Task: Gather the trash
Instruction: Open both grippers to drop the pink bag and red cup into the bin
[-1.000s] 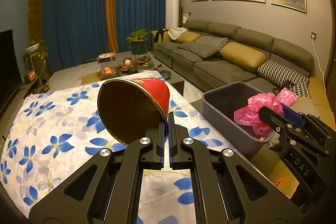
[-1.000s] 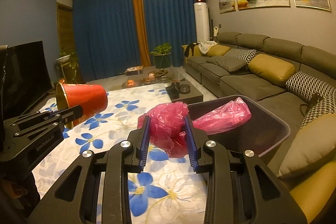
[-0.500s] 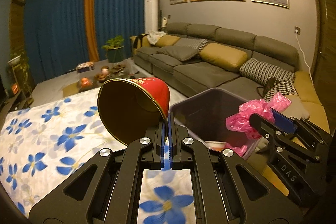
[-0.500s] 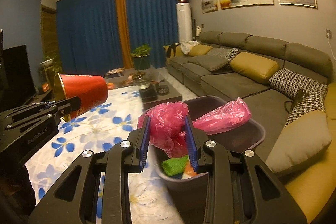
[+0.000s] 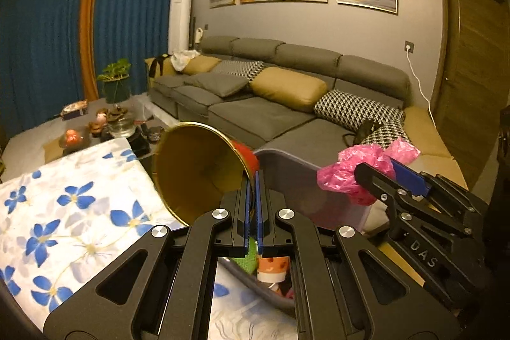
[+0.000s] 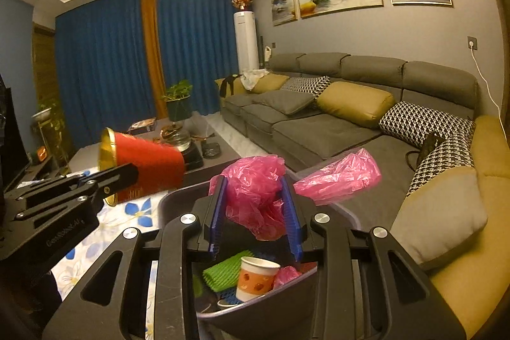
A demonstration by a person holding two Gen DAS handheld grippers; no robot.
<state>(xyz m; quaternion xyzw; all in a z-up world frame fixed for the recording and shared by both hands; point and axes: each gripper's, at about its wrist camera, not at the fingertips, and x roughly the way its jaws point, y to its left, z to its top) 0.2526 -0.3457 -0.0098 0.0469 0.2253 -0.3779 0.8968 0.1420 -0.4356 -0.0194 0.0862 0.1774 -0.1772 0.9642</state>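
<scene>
My left gripper (image 5: 252, 206) is shut on the gold rim of a red paper bucket (image 5: 197, 171), which lies on its side with its mouth toward the camera. From the right wrist that bucket (image 6: 149, 161) hangs at the left, beside the grey bin. My right gripper (image 6: 255, 212) is shut on a crumpled pink plastic bag (image 6: 255, 193), held over the grey bin (image 6: 255, 311). In the bin lie a green foam net (image 6: 223, 270), an orange-and-white paper cup (image 6: 256, 278) and more pink plastic. The left wrist view shows the bin's wall (image 5: 306, 184) under the bucket's far end.
A table with a white cloth printed with blue flowers (image 5: 63, 212) lies left of the bin. A long grey sofa (image 6: 350, 117) with yellow and patterned cushions runs along the right wall. A low coffee table (image 6: 191, 142) with a glass pot stands beyond.
Both grippers have swung right, away from the flowered table, with the bucket and the pink bag still held. The bin now lies directly below them, and its contents have come into sight.
</scene>
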